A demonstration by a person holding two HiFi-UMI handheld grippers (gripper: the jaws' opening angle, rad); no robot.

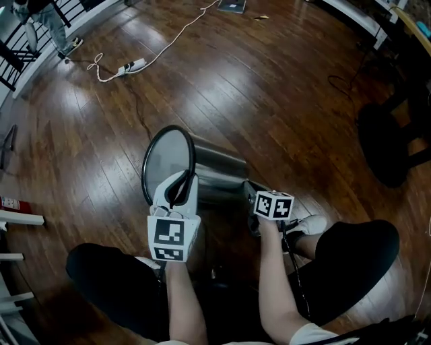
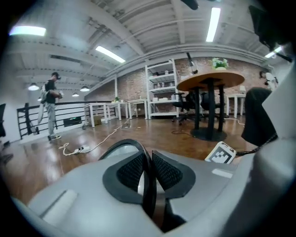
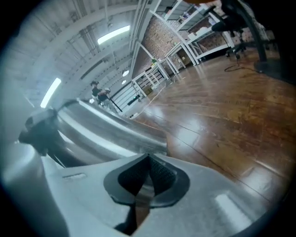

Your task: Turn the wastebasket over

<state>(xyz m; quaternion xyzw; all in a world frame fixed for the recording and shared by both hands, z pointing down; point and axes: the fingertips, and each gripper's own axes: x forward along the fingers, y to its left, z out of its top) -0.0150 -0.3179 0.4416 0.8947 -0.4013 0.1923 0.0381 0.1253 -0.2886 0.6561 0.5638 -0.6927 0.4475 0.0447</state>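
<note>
The wastebasket (image 1: 219, 172) is a shiny metal cylinder with a black rim (image 1: 168, 162). It lies tipped on the wooden floor with its open mouth facing left and away from me. My left gripper (image 1: 180, 178) is shut on the near part of that rim; in the left gripper view the black rim (image 2: 138, 148) runs between the pads of the left gripper (image 2: 149, 169). My right gripper (image 1: 249, 189) sits at the basket's right, near its base end. In the right gripper view the right gripper (image 3: 148, 159) has its pads closed together, with the metal wall of the wastebasket (image 3: 101, 129) just beyond them to the left.
A white power strip (image 1: 131, 66) and its cable lie on the floor further out. A dark chair base (image 1: 390, 145) stands at the right. A person (image 1: 47, 20) stands by the railing at the far left. My knees frame the basket below. A round table (image 2: 210, 81) stands ahead.
</note>
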